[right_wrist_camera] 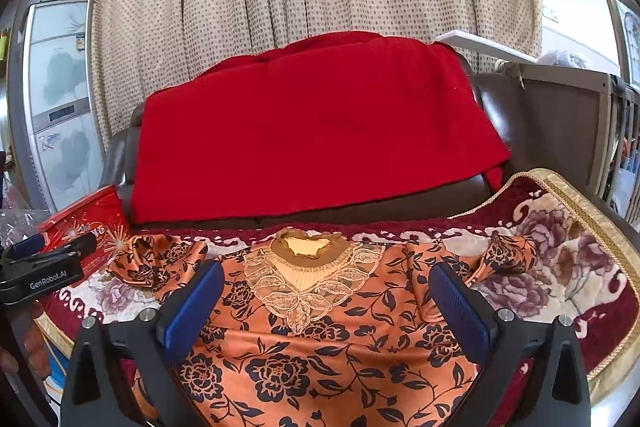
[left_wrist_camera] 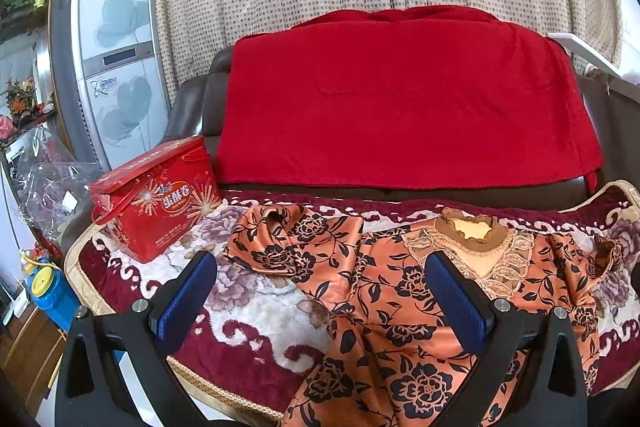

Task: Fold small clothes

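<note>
An orange top with black flowers [left_wrist_camera: 380,307] [right_wrist_camera: 320,355] lies spread on the plush floral seat cover [left_wrist_camera: 248,307] [right_wrist_camera: 560,267], lace collar [right_wrist_camera: 306,267] toward the sofa back, both short sleeves out to the sides. My left gripper [left_wrist_camera: 320,283] hovers open above the garment's left half, nothing between its blue pads. My right gripper [right_wrist_camera: 326,291] hangs open over the chest below the collar, also holding nothing. The left gripper's body [right_wrist_camera: 48,263] shows at the left edge of the right wrist view.
A red gift box [left_wrist_camera: 160,199] [right_wrist_camera: 88,223] stands on the seat's left end. A red blanket [left_wrist_camera: 400,99] [right_wrist_camera: 312,131] drapes the sofa back, dotted curtains behind. A tall cabinet unit [left_wrist_camera: 116,43] and crinkled plastic bags [left_wrist_camera: 48,187] stand left; a crib rail [right_wrist_camera: 616,139] is right.
</note>
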Demonstrator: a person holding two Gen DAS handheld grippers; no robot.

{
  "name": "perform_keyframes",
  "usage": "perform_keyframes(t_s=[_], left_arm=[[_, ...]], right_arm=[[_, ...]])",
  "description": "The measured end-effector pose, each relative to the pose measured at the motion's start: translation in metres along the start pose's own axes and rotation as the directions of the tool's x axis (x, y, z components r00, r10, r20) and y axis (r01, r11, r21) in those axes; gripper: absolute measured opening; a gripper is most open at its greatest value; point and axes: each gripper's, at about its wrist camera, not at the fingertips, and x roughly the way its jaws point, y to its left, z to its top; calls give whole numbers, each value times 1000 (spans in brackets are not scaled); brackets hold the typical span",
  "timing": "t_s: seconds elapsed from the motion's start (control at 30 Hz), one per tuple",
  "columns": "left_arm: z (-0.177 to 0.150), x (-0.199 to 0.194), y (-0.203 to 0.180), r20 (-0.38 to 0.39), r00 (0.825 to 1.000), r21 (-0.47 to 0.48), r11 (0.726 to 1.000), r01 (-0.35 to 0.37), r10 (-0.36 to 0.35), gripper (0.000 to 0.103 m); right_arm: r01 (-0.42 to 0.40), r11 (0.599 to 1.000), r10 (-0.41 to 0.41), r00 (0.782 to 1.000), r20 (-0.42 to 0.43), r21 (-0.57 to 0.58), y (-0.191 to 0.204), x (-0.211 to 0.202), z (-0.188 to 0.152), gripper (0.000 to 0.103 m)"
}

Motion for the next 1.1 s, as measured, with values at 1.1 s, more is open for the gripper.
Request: perform_keyframes(t_s=[1.1], left_arm=[[-45, 219, -149, -371, 928, 195, 973, 126, -46, 103]], right_arm=[[321, 917, -283, 942, -181, 237, -209, 106, -12, 103]])
